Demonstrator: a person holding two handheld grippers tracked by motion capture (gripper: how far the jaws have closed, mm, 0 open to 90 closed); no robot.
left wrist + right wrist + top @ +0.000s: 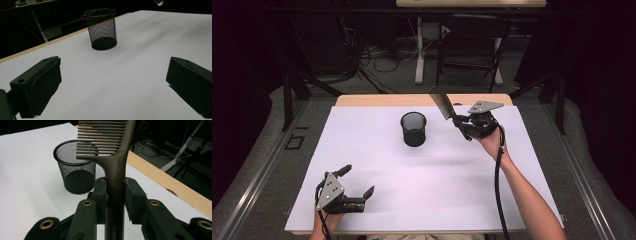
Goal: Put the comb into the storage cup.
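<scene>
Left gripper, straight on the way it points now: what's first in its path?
Probably the mesh cup. In the left gripper view the left gripper hangs open over bare table, with the cup ahead, slightly left of centre. Depth is unclear, so it might pass just beside it.

Mesh cup (pixel 413 129) alone (mid-table) obstructs.

Comb (pixel 113 157): dark brown, matte, with small pale lettering near the base of the handle. Cup (pixel 413 128): black wire mesh, fine grid pattern, solid black rim and base. Table (pixel 422 200): plain white top, no pattern; light wood edge along the far side. Right gripper (pixel 115 195): black jaws, brass-coloured rivets on the arms, grey plate on top, black cable. Left gripper (pixel 359 187): black jaws with matte black pads, grey plate marked with small dark holes. Floor beyond the table: grey.
</scene>
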